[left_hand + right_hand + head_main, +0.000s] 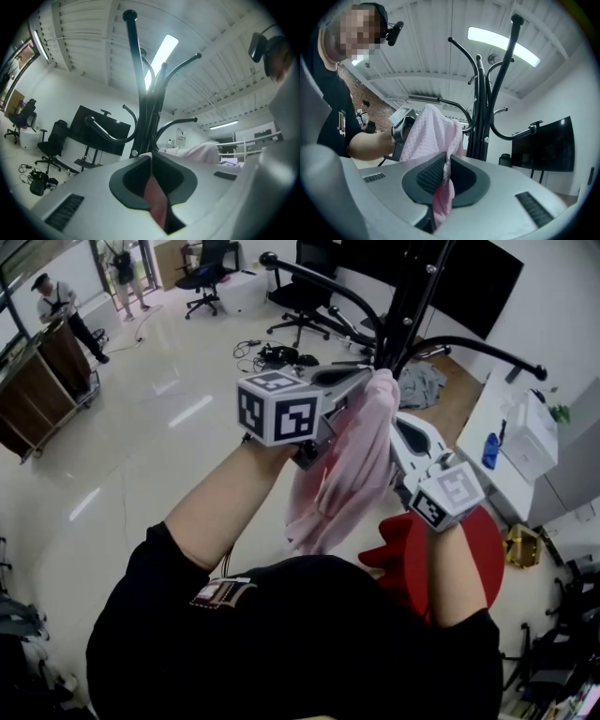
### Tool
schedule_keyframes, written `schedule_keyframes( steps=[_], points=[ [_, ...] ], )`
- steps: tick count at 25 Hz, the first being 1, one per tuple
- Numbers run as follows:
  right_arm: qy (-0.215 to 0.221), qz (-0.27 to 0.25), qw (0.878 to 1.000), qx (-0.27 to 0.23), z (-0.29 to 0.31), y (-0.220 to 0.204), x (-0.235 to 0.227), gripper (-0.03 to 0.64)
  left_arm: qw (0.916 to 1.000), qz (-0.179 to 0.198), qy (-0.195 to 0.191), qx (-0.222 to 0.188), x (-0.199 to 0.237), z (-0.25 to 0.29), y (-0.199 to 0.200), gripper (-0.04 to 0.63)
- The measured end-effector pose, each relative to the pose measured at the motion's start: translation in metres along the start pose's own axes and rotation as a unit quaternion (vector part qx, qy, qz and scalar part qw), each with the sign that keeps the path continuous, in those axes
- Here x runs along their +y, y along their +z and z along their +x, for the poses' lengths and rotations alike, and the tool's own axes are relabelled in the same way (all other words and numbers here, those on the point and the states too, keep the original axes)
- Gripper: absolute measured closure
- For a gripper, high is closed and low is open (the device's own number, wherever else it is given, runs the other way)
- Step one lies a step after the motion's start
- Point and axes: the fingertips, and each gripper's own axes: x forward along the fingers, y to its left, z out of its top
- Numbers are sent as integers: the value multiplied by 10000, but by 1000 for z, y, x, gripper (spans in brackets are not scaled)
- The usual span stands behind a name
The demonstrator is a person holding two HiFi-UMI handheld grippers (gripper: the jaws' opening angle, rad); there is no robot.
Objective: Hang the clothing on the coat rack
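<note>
Grips a thin fold of the pink waffle-knit garment [157, 204] in the left gripper [151, 161], jaws pressed fully together with the cloth running down between them. Pinches the same garment in the right gripper [444, 164] as well, jaws nearly closed on a thicker, bunched strip of fabric. Takes both holds near the garment's upper edge and close to each other, most likely to leave a short span of cloth between them that can drop over a hook.

Holds both grippers high and in front of the chest, with the rest of the garment hanging loose below them towards the person's body, clear of the floor. Points both sets of jaws at the coat rack [417, 296], its black pole standing just behind the bunched top of the cloth. Brings that top edge up close beside one curved hook arm [459, 108], though with no hook visibly under or through the fabric.

Judged from that: not hung yet, weight carried wholly by the two grips. Calls next for lifting the span over a hook tip before either grip lets go. Risks a slide off the smooth curved arm if released too near the tip.
</note>
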Motion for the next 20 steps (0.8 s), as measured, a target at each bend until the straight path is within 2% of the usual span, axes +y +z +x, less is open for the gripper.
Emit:
schedule_keyframes(
  steps=[2, 4, 7, 9, 13, 16, 20],
  points=[
    [65, 233, 9997, -87, -4, 0, 7, 592, 9998, -160, -90, -47, -4, -5, -11, 591],
    [117, 503, 9985, -157, -7, -5, 10, 592, 9985, -453, -181, -261, -7, -11, -16, 591],
    [89, 696, 9972, -274, -10, -8, 11, 591, 9918, -992, -312, -750, -8, -22, -15, 591],
    [18, 689, 9971, -331, -12, -9, 9, 591, 9868, -1215, -366, -1005, -7, -29, -14, 589],
    [-39, 665, 9970, -384, -17, -7, 5, 581, 9862, -1160, -417, -1106, -9, -38, -11, 588],
    [-89, 633, 9974, -336, -22, -11, 2, 531, 9855, -1055, -440, -1251, -11, -48, -6, 588],
    [-108, 825, 9961, -290, -29, -22, -5, 508, 9849, -1062, -371, -1317, -10, -59, -7, 583]
  ],
)
